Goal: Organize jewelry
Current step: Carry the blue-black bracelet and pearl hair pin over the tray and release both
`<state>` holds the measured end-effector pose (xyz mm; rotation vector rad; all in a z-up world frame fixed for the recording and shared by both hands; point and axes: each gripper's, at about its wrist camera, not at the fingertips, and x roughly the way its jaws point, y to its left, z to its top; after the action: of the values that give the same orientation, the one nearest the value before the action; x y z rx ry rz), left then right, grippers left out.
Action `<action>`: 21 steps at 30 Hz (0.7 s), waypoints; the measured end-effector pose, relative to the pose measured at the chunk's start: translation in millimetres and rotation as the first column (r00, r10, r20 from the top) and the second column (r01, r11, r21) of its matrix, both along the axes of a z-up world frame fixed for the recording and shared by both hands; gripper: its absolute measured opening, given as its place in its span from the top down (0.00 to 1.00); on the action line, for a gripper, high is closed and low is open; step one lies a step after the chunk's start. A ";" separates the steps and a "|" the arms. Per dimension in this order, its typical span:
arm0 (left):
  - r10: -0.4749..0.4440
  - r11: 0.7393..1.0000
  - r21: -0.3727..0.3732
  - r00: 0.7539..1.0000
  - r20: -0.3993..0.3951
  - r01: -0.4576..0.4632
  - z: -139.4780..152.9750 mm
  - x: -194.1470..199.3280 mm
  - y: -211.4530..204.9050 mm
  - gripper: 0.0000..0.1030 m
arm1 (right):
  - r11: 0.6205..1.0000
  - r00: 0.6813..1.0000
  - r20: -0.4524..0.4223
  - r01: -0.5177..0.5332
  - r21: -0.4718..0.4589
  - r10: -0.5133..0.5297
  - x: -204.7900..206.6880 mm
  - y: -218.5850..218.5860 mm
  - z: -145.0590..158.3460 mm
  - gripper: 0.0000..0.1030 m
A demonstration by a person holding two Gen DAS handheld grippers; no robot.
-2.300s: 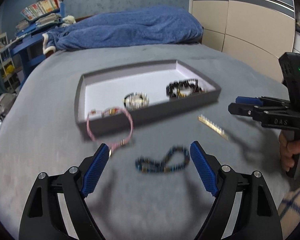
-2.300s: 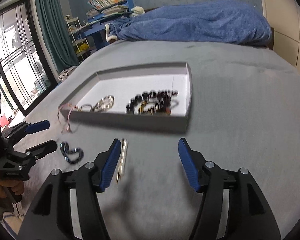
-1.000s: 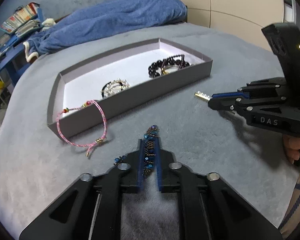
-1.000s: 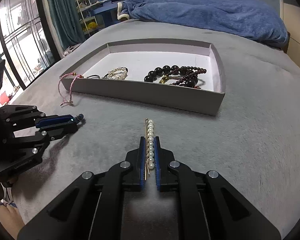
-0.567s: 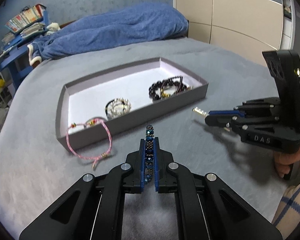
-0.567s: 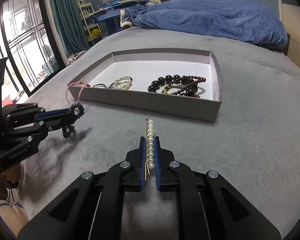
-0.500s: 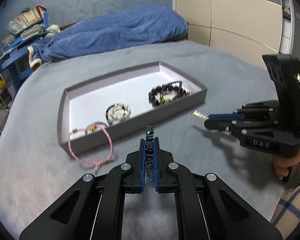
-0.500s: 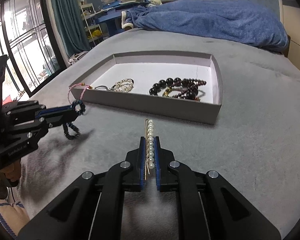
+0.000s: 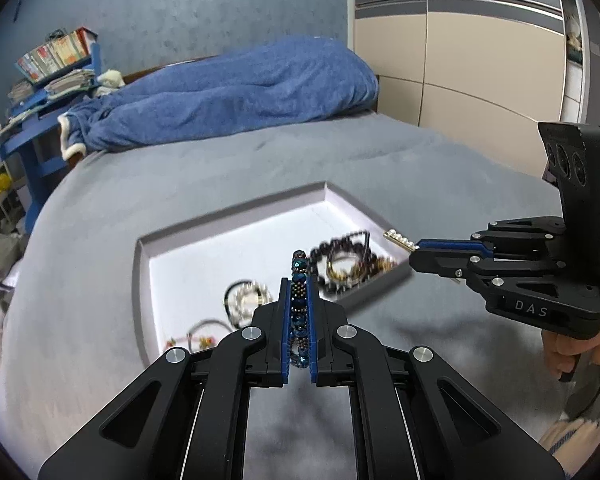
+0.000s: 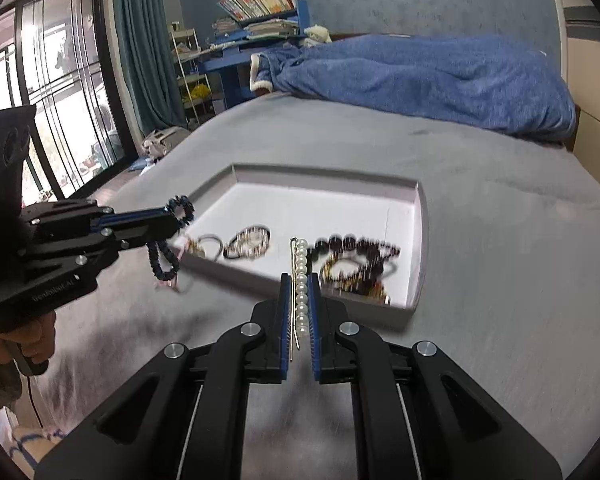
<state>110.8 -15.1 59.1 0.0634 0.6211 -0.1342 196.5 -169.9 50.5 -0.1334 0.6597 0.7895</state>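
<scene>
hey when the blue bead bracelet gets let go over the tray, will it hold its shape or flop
Probably flop: below the left gripper the blue bead bracelet hangs in a slack loop. Being round beads on a strand, it should pile up in the tray rather than roll far.

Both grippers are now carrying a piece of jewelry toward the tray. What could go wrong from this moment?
1. The blue bead bracelet hangs in a loose loop below the left gripper; it might catch the tray wall on the way in.
2. The right gripper holds the thin pearl hairpin only along its length; it might slip out or rotate.
3. The dark bead bracelets already crowd the tray's near corner, so a drop there might tangle the pieces.
</scene>
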 end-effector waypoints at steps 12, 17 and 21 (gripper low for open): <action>0.004 0.999 -0.039 1.000 0.002 -0.004 17.5 33.7 10.5 0.93 | 1.000 1.000 -0.019 0.004 0.025 -0.004 44.9 6.2 20.3 0.92; 0.013 0.998 -0.055 0.999 -0.031 -0.015 9.8 49.5 16.3 0.93 | 1.000 0.998 -0.065 0.003 0.023 -0.002 57.9 7.8 9.9 0.92; 0.024 0.998 -0.058 0.998 -0.058 -0.027 -2.5 57.8 20.2 0.93 | 1.000 0.997 -0.082 0.006 -0.006 -0.006 60.7 14.0 -3.2 0.92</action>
<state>168.6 5.0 56.6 -0.0054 0.6741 -0.1301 257.2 -156.0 47.2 -0.1049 0.7398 0.7907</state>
